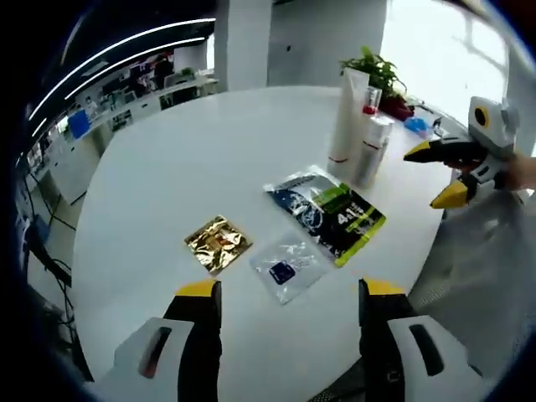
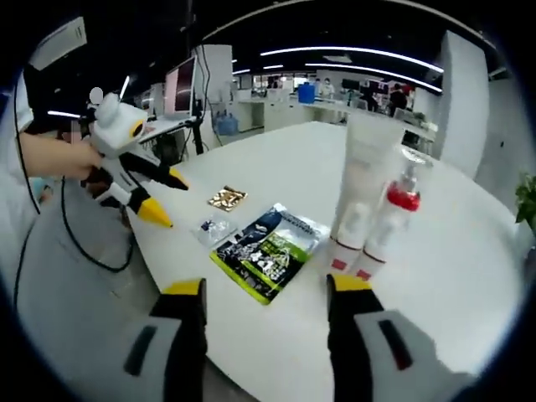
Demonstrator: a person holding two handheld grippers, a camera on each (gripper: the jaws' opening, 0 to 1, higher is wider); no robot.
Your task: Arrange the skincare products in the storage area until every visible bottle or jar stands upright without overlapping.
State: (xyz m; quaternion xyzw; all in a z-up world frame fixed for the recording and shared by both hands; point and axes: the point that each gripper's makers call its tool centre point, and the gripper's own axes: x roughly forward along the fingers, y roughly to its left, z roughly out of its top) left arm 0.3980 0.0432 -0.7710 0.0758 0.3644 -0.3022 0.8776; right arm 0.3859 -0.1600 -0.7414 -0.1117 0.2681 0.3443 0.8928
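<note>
Holding both grippers, left and right, spread wide and empty, I see tube and pump bottle upright at one o'clock.

A white tube stands upright on the round table, touching a red-collared pump bottle. Left of the tube lie a green-black pouch, a clear sachet and a gold packet.
</note>
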